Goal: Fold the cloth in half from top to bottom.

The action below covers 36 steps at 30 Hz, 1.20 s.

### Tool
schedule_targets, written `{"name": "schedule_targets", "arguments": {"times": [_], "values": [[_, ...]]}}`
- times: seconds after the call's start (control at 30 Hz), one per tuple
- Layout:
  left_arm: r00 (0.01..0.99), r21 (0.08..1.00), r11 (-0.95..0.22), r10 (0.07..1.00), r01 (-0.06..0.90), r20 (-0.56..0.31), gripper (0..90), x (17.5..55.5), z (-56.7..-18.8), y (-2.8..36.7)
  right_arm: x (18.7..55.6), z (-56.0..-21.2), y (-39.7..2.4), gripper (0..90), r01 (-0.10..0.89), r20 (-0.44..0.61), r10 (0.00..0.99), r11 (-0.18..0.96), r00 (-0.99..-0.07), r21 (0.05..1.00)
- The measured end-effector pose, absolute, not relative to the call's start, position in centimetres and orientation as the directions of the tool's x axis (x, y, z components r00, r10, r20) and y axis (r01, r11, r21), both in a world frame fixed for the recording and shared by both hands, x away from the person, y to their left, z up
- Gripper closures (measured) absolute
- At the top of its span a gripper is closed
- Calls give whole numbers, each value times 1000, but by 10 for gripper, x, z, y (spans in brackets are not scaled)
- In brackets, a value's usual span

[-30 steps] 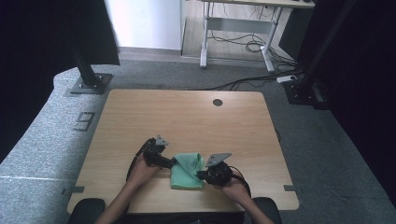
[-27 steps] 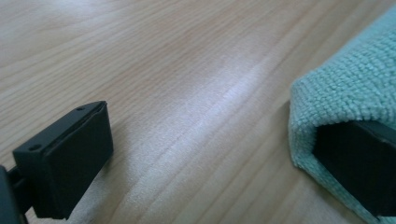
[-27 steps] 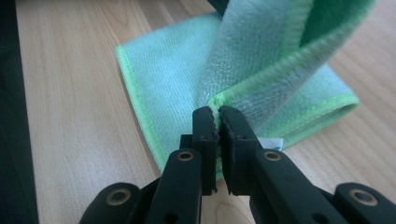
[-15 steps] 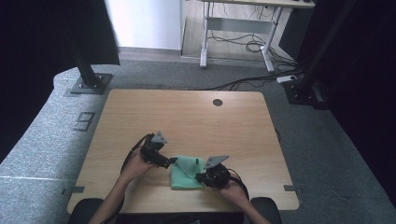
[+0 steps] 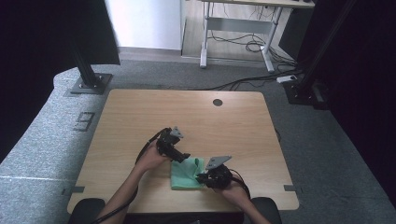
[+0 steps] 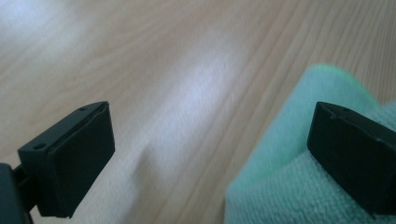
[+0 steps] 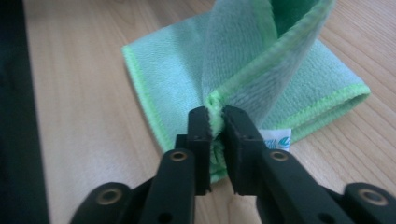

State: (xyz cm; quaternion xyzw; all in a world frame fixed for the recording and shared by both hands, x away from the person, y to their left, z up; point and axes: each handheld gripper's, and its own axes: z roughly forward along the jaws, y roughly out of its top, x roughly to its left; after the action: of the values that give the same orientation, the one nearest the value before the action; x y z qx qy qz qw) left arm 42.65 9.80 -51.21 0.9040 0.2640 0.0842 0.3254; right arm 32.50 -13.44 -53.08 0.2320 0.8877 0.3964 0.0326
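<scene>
The folded mint-green microfibre cloth (image 5: 187, 173) lies near the front edge of the pale wooden table (image 5: 140, 116). In the right gripper view the right gripper (image 7: 217, 122) pinches a raised hem of the cloth, its jaws having just eased slightly, and a small white label (image 7: 275, 138) peeks out, its print unreadable. The left gripper (image 6: 210, 154), jaws wide apart, holds nothing, one jaw over the cloth.

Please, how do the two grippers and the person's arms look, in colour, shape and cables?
The left gripper and the right gripper are black, each topped by a grey three-cornered plate and trailing a black cable. Their jaws are flat, blocky black pads. The forearms show no sleeves.
</scene>
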Motion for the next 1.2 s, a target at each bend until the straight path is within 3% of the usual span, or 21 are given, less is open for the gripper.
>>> {"name": "schedule_targets", "arguments": {"times": [0.27,0.5,0.9,1.2], "values": [[853,632,-650,521,422,-33,17,410,-513,111,322,-522,-155,595,397,141,448,553,-883,733],[845,612,-667,534,426,-6,19,394,-519,123,328,-515,-173,522,418,150,494,495,-857,762],[816,611,-657,577,441,32,14,374,-531,128,333,-523,-135,254,431,105,546,515,-832,741],[813,648,-627,583,433,21,11,349,-521,134,330,-538,-135,216,460,63,587,558,-807,691]]}}
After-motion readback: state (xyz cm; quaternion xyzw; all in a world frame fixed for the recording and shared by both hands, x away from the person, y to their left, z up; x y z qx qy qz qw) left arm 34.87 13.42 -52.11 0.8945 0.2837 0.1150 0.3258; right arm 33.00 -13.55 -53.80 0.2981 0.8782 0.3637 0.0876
